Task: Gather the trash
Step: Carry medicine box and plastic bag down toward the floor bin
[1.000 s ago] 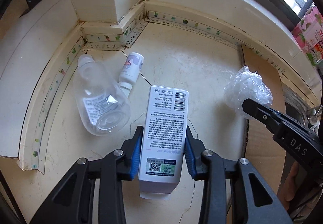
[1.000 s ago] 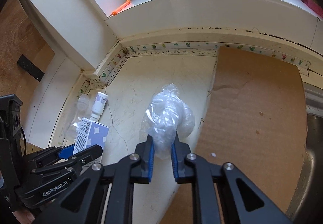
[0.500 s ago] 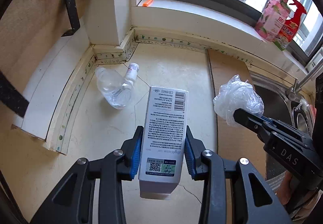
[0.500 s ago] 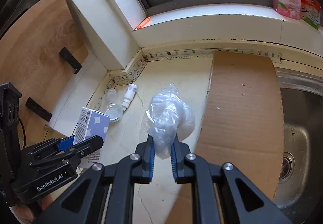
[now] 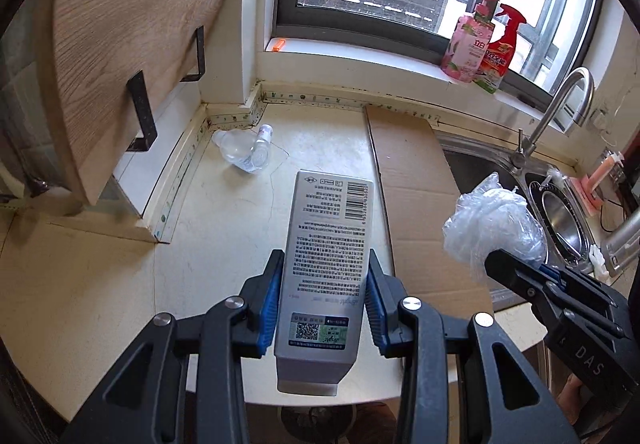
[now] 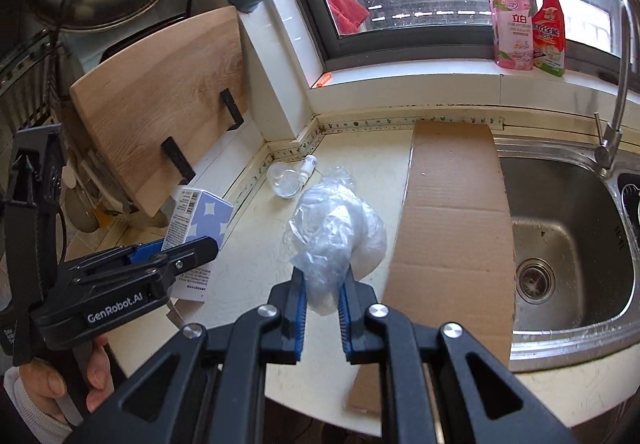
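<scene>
Cardboard is what sits nearest: a small printed carton [image 5: 326, 264] is pinched across its narrow sides by the left claw [image 5: 325, 298], held flat above the front edge of the desk [image 5: 224, 228]. It is judged light and fairly stiff, though hollow, so a hard squeeze could cave its walls; the grip low on the body, near the closed end, looks sound.

To its right, a crumpled clear plastic bag [image 6: 334, 232] is clamped in the right claw [image 6: 322, 304], whose blue pads are pressed onto a gathered fold at the bag's lower end. The bag is judged almost weightless, soft and slippery, and it could slide out if only a thin layer is caught; a bunched part is the better hold.

Beyond, a flat sheet of corrugated cardboard [image 6: 452, 204] is laid on the desk beside the sink [image 6: 568, 228].

Farthest, at the back left corner of the desk, an empty clear bottle [image 5: 242, 154] and a small white bottle [image 5: 264, 132] are left lying, touching each other. Both are judged light; the clear one is smooth and round, best taken across its body.
</scene>
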`<action>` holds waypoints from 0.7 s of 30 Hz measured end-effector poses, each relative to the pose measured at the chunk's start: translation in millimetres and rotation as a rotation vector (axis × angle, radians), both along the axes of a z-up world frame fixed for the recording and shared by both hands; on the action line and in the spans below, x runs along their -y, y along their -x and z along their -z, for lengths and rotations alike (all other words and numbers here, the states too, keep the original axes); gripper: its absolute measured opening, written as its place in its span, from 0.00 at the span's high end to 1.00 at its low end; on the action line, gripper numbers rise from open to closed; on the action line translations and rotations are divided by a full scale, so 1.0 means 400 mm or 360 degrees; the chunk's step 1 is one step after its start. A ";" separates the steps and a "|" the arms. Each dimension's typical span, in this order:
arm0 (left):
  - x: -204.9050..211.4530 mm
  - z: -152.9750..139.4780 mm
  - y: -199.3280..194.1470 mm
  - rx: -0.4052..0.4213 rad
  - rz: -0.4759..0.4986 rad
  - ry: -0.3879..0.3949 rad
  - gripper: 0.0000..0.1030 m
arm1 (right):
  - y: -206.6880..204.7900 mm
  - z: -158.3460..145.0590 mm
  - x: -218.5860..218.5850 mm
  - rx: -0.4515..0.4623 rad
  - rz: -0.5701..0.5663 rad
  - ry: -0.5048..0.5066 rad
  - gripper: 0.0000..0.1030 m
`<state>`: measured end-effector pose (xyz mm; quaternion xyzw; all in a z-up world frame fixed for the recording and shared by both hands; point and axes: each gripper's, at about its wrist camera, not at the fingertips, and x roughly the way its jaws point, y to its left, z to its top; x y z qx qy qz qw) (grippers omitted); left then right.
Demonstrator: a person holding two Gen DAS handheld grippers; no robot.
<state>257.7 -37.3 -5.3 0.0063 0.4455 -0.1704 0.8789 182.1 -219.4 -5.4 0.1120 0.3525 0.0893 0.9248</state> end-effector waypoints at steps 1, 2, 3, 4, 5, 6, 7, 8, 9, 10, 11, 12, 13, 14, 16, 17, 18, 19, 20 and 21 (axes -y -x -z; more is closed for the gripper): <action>-0.008 0.001 0.027 -0.0001 0.0004 0.0015 0.65 | 0.034 0.000 -0.012 0.0008 0.0006 0.0008 0.87; -0.017 0.005 0.058 -0.0006 0.0008 0.0028 0.65 | 0.068 0.003 -0.022 0.0011 0.0010 0.0015 0.87; -0.023 0.013 0.080 -0.0013 0.0014 0.0034 0.65 | 0.105 0.007 -0.035 0.0010 0.0012 0.0021 0.87; -0.030 0.020 0.111 -0.0023 0.0021 0.0035 0.65 | 0.136 0.013 -0.046 0.0006 0.0013 0.0025 0.87; -0.036 0.028 0.140 -0.0028 0.0028 0.0033 0.65 | 0.162 0.019 -0.057 -0.0001 0.0011 0.0030 0.87; -0.042 0.037 0.165 -0.0033 0.0034 0.0030 0.65 | 0.194 0.030 -0.067 -0.0011 0.0010 0.0034 0.87; -0.048 0.046 0.194 -0.0041 0.0040 0.0027 0.65 | 0.221 0.041 -0.078 -0.0025 0.0008 0.0038 0.87; -0.055 0.059 0.223 -0.0055 0.0043 0.0024 0.65 | 0.249 0.055 -0.089 -0.0045 0.0007 0.0042 0.87; -0.060 0.071 0.245 -0.0068 0.0048 0.0020 0.65 | 0.273 0.069 -0.098 -0.0066 0.0003 0.0047 0.87; -0.066 0.084 0.267 -0.0088 0.0050 0.0018 0.65 | 0.297 0.086 -0.108 -0.0094 -0.0001 0.0053 0.87; -0.072 0.101 0.291 -0.0116 0.0050 0.0017 0.65 | 0.315 0.105 -0.112 -0.0128 -0.0003 0.0059 0.87; -0.077 0.119 0.307 -0.0140 0.0048 0.0015 0.65 | 0.337 0.124 -0.116 -0.0161 -0.0004 0.0062 0.87; -0.082 0.138 0.328 -0.0170 0.0045 0.0011 0.65 | 0.352 0.144 -0.119 -0.0200 -0.0003 0.0065 0.87; -0.087 0.158 0.345 -0.0198 0.0041 0.0008 0.65 | 0.368 0.166 -0.120 -0.0240 -0.0002 0.0066 0.87; -0.095 0.194 0.371 -0.0248 0.0032 0.0006 0.65 | 0.395 0.200 -0.123 -0.0301 -0.0005 0.0075 0.87; -0.098 0.212 0.384 -0.0272 0.0029 0.0004 0.65 | 0.406 0.220 -0.123 -0.0333 -0.0008 0.0088 0.87; -0.099 0.228 0.395 -0.0288 0.0027 -0.0004 0.65 | 0.416 0.236 -0.124 -0.0355 -0.0011 0.0099 0.87; -0.100 0.247 0.408 -0.0305 0.0024 -0.0016 0.65 | 0.426 0.255 -0.123 -0.0381 -0.0013 0.0107 0.87; -0.100 0.263 0.416 -0.0318 0.0022 -0.0028 0.65 | 0.434 0.274 -0.120 -0.0410 -0.0013 0.0106 0.87; -0.100 0.280 0.424 -0.0331 0.0020 -0.0042 0.65 | 0.442 0.290 -0.118 -0.0435 -0.0011 0.0101 0.87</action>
